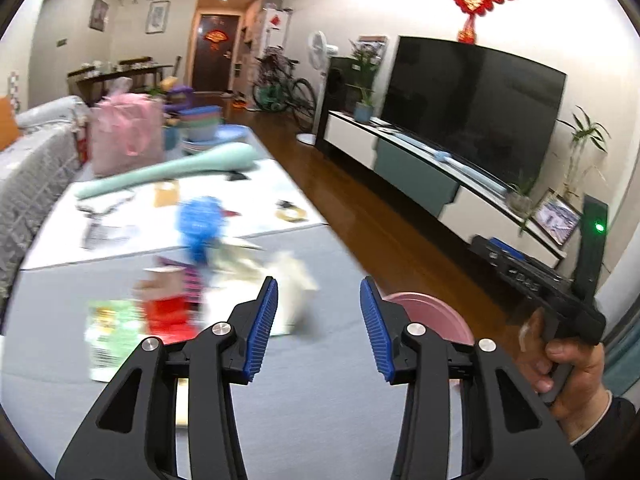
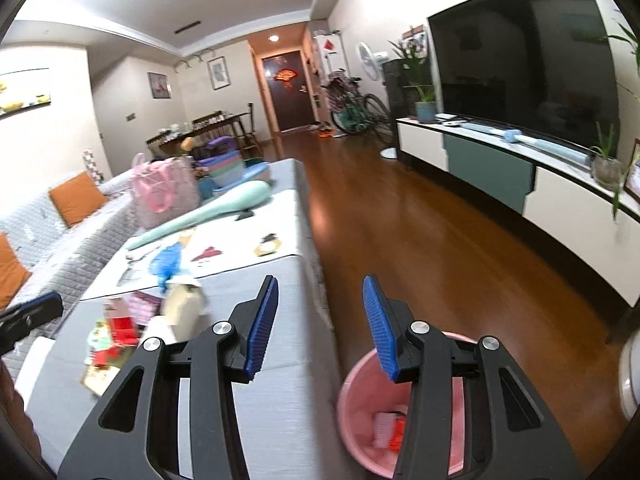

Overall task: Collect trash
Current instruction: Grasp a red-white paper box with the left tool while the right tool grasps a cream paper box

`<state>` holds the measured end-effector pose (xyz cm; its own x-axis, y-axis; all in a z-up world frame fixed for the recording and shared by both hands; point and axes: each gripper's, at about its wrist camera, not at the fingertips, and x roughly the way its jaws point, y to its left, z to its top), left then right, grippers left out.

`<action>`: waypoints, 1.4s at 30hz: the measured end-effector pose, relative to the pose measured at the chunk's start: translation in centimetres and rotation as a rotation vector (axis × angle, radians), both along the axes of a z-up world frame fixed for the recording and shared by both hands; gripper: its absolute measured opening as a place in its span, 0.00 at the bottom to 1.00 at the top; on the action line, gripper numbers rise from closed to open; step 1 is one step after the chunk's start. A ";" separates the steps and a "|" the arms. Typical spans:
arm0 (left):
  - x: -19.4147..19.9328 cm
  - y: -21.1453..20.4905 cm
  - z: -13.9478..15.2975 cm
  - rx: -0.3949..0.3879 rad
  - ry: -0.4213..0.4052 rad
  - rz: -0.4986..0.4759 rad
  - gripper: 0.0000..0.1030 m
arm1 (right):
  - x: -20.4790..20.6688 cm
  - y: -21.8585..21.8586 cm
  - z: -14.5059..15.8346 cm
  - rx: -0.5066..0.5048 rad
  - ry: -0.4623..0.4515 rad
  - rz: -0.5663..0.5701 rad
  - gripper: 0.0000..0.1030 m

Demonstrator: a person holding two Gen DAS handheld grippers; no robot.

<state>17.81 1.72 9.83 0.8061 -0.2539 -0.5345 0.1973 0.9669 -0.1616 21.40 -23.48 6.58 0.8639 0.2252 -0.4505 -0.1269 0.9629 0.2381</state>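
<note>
Nothing is held at this moment: the left gripper [image 1: 319,330] is seen with its jaws spread wide and empty above the grey-covered surface [image 1: 312,408], and the right gripper [image 2: 320,330] is likewise open and empty, hanging past the surface's right edge over the pink bin [image 2: 362,408] on the wooden floor [image 2: 460,264].

The step in hand is judged to be the reach for another piece of trash, some red and white scraps being already visible in the bin.

Toward the left edge of the surface, a blurred litter pile [image 1: 180,300] is spread: a green-and-white printed packet, a red wrapper with a striped piece behind it, then a crumpled blue bag [image 1: 200,224], and furthest right a crumpled white paper wad [image 1: 294,284], just ahead of the left jaws. Finer detail is lost to blur.

For the next move, the left gripper would probably need to be lowered forward onto the paper wad, the jaws closed around it, and the piece carried right to the bin.
</note>
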 end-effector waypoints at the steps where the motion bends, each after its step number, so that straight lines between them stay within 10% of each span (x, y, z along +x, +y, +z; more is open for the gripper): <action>1: -0.1 1.2 0.2 0.019 -0.007 0.013 0.40 | 0.1 0.7 -0.1 0.004 0.001 0.015 0.44; 11: 1.9 12.5 -3.7 0.012 0.055 0.215 0.34 | 1.8 9.8 -1.8 -0.024 0.053 0.184 0.44; 31: 9.0 11.3 -9.2 -0.020 0.172 0.097 0.36 | 5.2 16.2 -5.6 -0.135 0.171 0.277 0.47; 42: 7.7 10.5 -8.3 -0.034 0.143 0.062 0.06 | 4.5 16.3 -5.4 -0.171 0.149 0.279 0.13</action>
